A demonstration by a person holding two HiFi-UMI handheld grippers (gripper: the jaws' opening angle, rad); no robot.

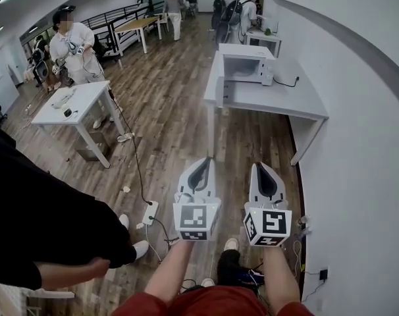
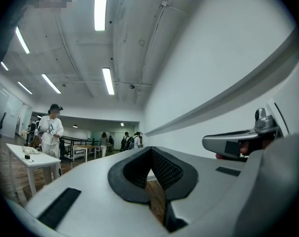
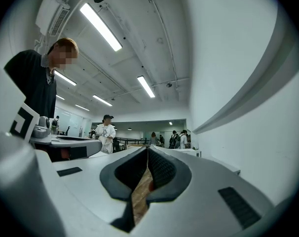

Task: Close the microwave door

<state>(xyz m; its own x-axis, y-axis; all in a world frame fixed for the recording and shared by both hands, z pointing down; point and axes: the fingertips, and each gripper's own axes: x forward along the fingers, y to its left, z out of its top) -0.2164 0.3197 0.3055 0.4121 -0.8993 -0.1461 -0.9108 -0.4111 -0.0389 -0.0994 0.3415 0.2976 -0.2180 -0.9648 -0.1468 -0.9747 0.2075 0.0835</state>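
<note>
Big open room, wood floor [image 1: 166,110], white walls, strip lights overhead. A grey table [image 1: 278,101] runs along the right-hand wall with the white microwave [image 1: 247,66] at its far end. The microwave door [image 1: 220,92] is open, swung out at the left of the oven and seen nearly edge-on. I can't make out anything in the cavity from here.

My left claw [image 1: 208,161] and right claw [image 1: 259,166] sit side by side over the floor. Both point roughly toward that table and are well apart from it. Neither touches the microwave or its door.

Left claw: clenched, tips together, nothing between the pads. Right claw: same, tips meeting, only floor showing through the slit behind them. Both are empty.

Other stuff: a white table [image 1: 74,104] stands to the left, with small items on it that are too small to identify. A person in white [image 1: 71,48] stands behind it. Someone in dark clothes [image 1: 35,203] is close on my left. There's a power strip [image 1: 150,212] with a cable on the floor, and more people at the far end.
</note>
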